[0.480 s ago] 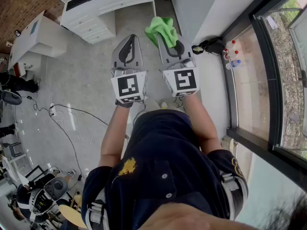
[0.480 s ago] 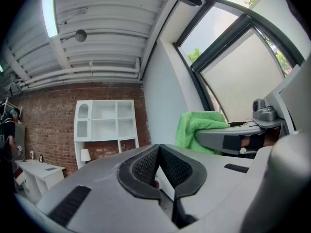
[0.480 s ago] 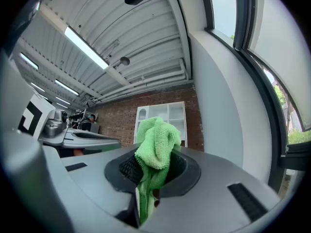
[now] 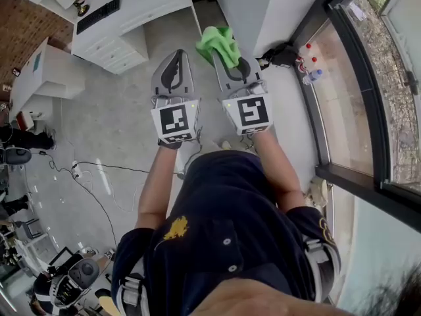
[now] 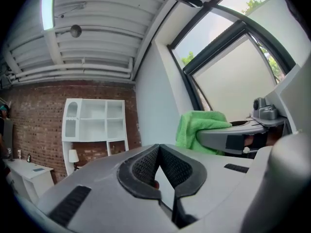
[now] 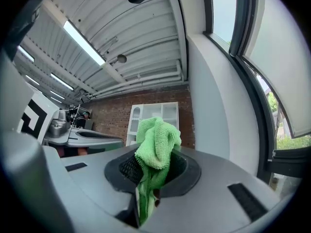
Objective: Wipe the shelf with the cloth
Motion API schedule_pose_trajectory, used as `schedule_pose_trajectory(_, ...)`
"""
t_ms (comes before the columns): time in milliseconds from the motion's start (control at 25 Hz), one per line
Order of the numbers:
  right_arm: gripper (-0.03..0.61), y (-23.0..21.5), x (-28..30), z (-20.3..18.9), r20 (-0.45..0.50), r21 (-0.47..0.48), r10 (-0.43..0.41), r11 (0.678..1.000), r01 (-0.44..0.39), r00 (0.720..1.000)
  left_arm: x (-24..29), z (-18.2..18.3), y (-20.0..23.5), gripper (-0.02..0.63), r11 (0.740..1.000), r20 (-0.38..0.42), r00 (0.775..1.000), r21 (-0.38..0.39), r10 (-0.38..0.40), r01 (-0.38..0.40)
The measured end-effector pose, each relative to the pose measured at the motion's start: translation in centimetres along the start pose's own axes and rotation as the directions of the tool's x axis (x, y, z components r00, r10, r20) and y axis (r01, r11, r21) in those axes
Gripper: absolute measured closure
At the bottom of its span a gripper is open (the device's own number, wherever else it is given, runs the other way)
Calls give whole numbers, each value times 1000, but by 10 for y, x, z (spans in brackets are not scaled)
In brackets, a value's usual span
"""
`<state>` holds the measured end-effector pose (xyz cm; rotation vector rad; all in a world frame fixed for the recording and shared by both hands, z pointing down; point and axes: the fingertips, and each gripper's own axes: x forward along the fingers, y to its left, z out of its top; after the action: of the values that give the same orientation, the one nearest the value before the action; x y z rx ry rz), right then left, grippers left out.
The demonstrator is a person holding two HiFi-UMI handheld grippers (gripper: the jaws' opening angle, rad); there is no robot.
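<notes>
A bright green cloth bunches out of my right gripper, which is shut on it; in the right gripper view the cloth hangs pinched between the dark pads. My left gripper is level with it on its left, a short gap between them, shut with nothing in it. Both point across the room at a white shelf unit against a brick wall, which also shows behind the cloth. The shelf is several steps away and neither gripper touches it.
A white desk with drawers and a keyboard stands ahead on the left. A white column and a large window run along the right, with small bottles on its sill. Cables trail over the grey floor.
The view has shifted slightly forward and left across the room. Both grippers keep the same pose, and the cloth stays in the right one.
</notes>
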<state>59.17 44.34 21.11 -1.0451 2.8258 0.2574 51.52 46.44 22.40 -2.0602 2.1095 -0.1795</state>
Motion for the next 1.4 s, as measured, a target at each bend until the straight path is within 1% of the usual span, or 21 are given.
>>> schedule_pose_trajectory(80, 532, -3, -2, -3, -5, 17, -9, 1000, 9, 1000, 4, -4, -1, 598, 1000, -7, 1000, -9, 0, 0)
schedule_pose_trajectory(200, 532, -9, 1, -3, 21, 36, -6, 999, 5, 1000, 11, -10, 0, 598, 1000, -15, 1000, -14, 2, -2)
schedule_pose_trajectory(280, 532, -9, 5, -9, 4, 43, 2, 999, -2, 1000, 13, -12, 2, 598, 1000, -25, 1000, -13, 5, -5)
schedule_pose_trajectory(480, 532, -2, 32, -28, -7, 70, 40, 997, -39, 999, 19, -26, 28, 598, 999, -63, 997, -5, 43, -43)
schedule_pose_trajectory(640, 532, 14, 67, -60, -53, 89, 96, 992, -91, 994, 35, -54, 70, 598, 995, -114, 989, -19, 95, -98)
schedule_pose_trajectory(720, 532, 16, 91, -73, -74, 87, 102, 992, -96, 992, 51, -67, 91, 598, 993, -129, 986, -32, 109, -114)
schedule_pose_trajectory(840, 532, 12, 135, -82, -104, 48, 97, 995, -93, 990, 84, -85, 124, 598, 990, -143, 983, -63, 118, -128)
schedule_pose_trajectory(960, 532, 4, 192, -83, -122, -2, 91, 996, -92, 988, 127, -89, 164, 598, 987, -118, 985, -89, 122, -133)
schedule_pose_trajectory(1080, 532, -6, 248, -80, -134, -22, 60, 998, -64, 989, 168, -88, 212, 598, 983, -87, 986, -109, 140, -149)
schedule_pose_trajectory(1240, 532, -16, 316, -80, -153, -47, 14, 999, -21, 988, 208, -89, 275, 598, 975, -48, 985, -143, 163, -169)
schedule_pose_trajectory(1400, 532, -15, 370, -83, -153, -70, 3, 997, -14, 988, 240, -101, 315, 598, 972, -48, 985, -160, 165, -170)
